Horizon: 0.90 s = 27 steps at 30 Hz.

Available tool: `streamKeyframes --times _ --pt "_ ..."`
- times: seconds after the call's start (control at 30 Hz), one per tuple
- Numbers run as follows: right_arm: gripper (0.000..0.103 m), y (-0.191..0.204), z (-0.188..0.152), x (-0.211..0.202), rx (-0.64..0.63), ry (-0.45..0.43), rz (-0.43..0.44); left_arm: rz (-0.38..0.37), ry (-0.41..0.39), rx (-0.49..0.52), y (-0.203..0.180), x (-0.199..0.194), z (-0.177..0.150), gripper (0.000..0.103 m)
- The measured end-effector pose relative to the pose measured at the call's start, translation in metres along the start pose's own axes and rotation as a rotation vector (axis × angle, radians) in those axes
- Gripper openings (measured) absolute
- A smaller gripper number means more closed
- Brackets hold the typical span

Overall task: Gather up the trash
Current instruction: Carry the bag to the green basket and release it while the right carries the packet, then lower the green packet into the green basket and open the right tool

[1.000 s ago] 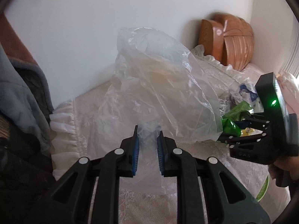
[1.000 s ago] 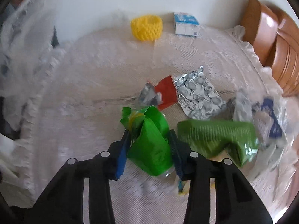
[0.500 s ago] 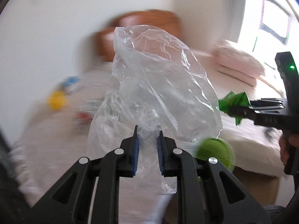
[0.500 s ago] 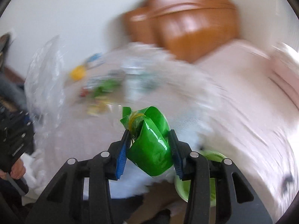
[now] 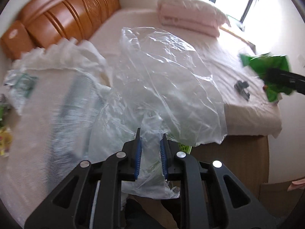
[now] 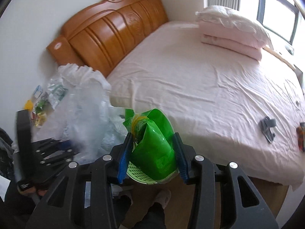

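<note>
While the left gripper point(image 5: 150, 148) pinches a crumpled clear plastic bag point(image 5: 164, 87) at frame centre, the right gripper point(image 6: 152, 152) clamps a crinkled green foil wrapper point(image 6: 152, 145); a green mesh basket point(image 6: 139, 173) sits just beneath.

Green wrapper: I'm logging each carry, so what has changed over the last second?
Both tools swung away from the littered table toward the bed. The right tool lifted the green wrapper off the table and now holds it above the green basket on the floor. Unchanged: the right tool's grip on the wrapper, and the left tool clamped on the clear plastic bag.
</note>
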State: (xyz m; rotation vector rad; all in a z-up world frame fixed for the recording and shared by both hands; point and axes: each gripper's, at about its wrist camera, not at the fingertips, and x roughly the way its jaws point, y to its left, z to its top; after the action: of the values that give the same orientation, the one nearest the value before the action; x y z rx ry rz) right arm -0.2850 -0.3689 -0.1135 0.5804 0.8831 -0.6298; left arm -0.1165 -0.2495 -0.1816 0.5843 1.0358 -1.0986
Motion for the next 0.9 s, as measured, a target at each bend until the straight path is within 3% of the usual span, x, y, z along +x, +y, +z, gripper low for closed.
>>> streamKeyframes --times 0.07,0.13,0.23,0.63,0.9 --pt "0.044 -0.016 -0.007 -0.001 0.013 0.009 0.003 -0.006 0.028 -0.001 -0.006 0.017 0.002 0.019" --pt "0.044 -0.024 -0.010 0.003 0.019 0.021 0.008 -0.018 0.048 -0.011 -0.009 0.029 0.005 0.038" --pt "0.044 -0.032 -0.010 0.011 0.022 0.033 0.016 -0.015 0.046 -0.016 -0.015 0.036 0.008 0.055" --pt "0.044 -0.035 -0.002 0.031 -0.010 0.061 0.053 -0.030 0.016 -0.057 -0.018 0.027 0.008 0.076" --pt "0.045 -0.010 -0.006 0.057 -0.054 0.113 0.102 0.032 -0.105 -0.213 0.026 -0.046 0.007 0.095"
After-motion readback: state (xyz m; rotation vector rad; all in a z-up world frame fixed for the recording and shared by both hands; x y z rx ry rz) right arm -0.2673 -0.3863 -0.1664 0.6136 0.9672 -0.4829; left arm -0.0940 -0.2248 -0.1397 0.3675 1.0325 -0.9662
